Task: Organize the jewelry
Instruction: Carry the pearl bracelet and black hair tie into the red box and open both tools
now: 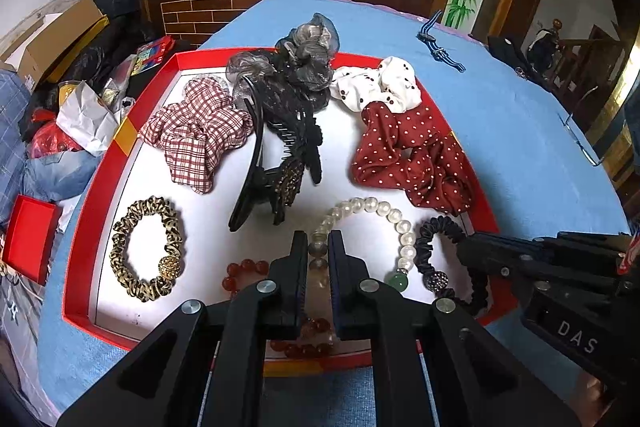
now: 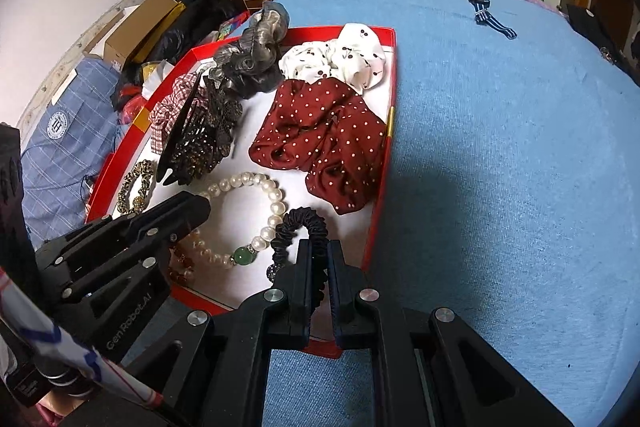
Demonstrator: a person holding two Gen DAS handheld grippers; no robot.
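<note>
Left gripper (image 1: pixel 319 247) is sitting nearly closed over the near part of the red tray (image 1: pixel 76 227), fingers clamping a string of grey and clear beads (image 1: pixel 318 259) that runs into the pearl bracelet (image 1: pixel 384 211). Red bead bracelet (image 1: pixel 248 273) is lying under and beside its fingers.

Right gripper (image 2: pixel 319 259) is narrowed down too, pinching the black hair tie (image 2: pixel 304 223) at the tray's near right corner; the tie is looping up between the fingers.

Beyond them the leopard hair tie (image 1: pixel 146 247) is lying at left, black claw clips (image 1: pixel 276 155) in the middle, red dotted scrunchie (image 1: pixel 412 155) at right. Further back are sitting the plaid scrunchie (image 1: pixel 196 131), grey scrunchie (image 1: pixel 296 67) and white scrunchie (image 1: pixel 376 87).

Striped watch (image 2: pixel 486 7) is lying far off on the blue tablecloth (image 2: pixel 500 147), well apart from the tray.
</note>
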